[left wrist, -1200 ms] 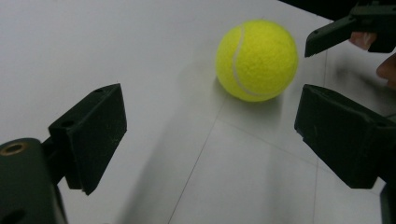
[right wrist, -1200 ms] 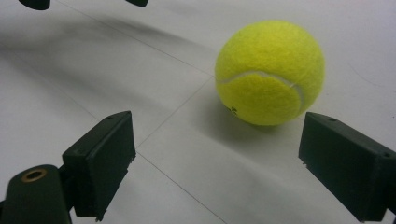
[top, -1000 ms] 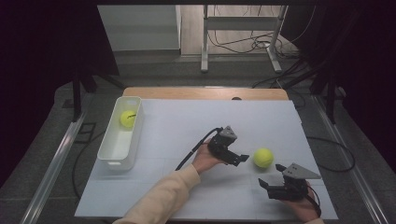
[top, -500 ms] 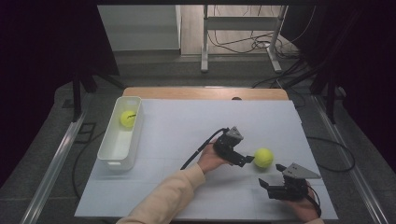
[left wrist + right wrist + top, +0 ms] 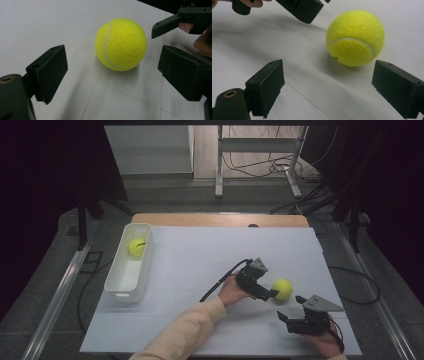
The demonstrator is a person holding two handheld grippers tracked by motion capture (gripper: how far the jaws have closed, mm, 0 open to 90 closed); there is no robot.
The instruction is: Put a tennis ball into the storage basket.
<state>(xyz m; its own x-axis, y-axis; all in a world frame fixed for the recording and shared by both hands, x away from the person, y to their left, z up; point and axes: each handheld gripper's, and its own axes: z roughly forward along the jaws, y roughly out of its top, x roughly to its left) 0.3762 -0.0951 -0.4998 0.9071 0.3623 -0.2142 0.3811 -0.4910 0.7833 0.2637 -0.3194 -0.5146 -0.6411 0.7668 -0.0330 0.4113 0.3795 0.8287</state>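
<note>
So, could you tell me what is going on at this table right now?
A person holds a gripper in each hand over a white table. The left gripper is open and reaching for a loose tennis ball, which sits just ahead of its jaws, not yet gripped. The right gripper waits open nearby. A second tennis ball already lies in the white bin at the left.

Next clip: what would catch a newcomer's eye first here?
A bright yellow tennis ball lies loose on the white table, right of centre. The left gripper reaches it with jaws open, the right gripper waits just below it, jaws open too. A second tennis ball sits in the far end of a white bin at the table's left edge.
</note>
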